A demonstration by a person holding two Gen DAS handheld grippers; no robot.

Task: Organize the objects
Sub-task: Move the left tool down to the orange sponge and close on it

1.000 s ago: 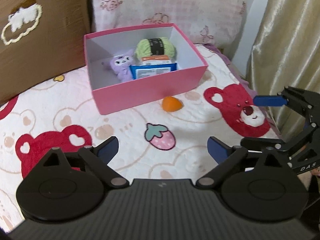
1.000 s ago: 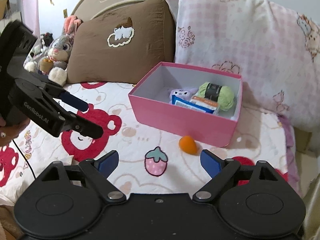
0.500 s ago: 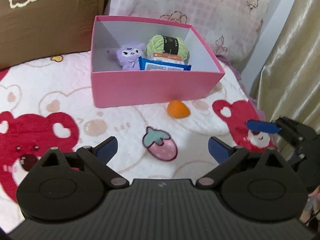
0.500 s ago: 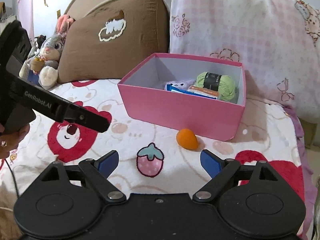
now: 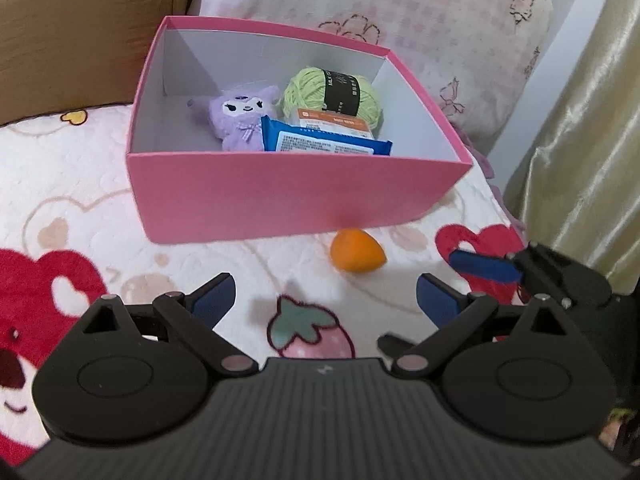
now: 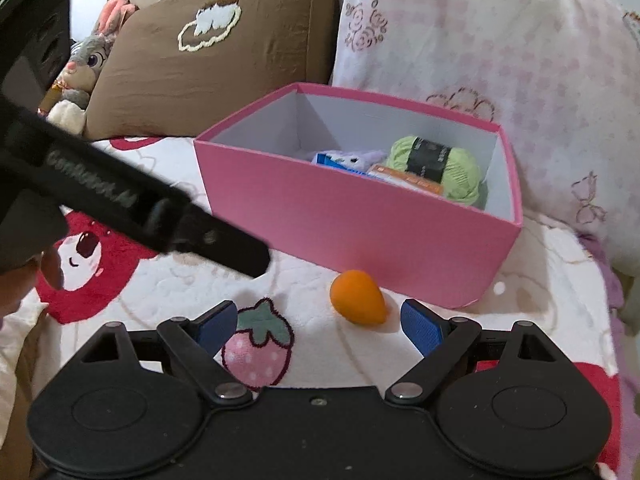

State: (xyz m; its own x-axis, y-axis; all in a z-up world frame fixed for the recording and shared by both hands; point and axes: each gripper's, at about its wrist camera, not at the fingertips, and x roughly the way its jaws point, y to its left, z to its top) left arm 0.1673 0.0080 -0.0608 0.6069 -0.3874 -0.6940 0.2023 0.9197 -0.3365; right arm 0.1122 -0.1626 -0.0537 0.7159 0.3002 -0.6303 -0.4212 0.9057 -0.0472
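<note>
A pink box (image 5: 280,196) (image 6: 360,220) sits on the bed. It holds a purple plush (image 5: 240,114), a green yarn ball (image 5: 332,92) (image 6: 440,164), a blue packet (image 5: 320,142) and an orange-topped packet (image 5: 332,122). An orange egg-shaped sponge (image 5: 356,255) (image 6: 357,297) lies on the bedspread just in front of the box. My left gripper (image 5: 324,300) is open and empty, a short way before the sponge. My right gripper (image 6: 318,322) is open and empty, with the sponge just ahead between its fingers. The right gripper also shows at the right edge of the left wrist view (image 5: 520,276).
A brown pillow (image 6: 208,48) and a pink checked pillow (image 6: 500,40) stand behind the box. A grey plush rabbit (image 6: 84,68) sits at the far left. A gold curtain (image 5: 580,120) hangs at the bed's right edge. The left gripper's body (image 6: 100,196) crosses the right wrist view.
Both grippers have moved closer to the box and the orange sponge. The right gripper now has the sponge near its fingertips. Both stay open.
</note>
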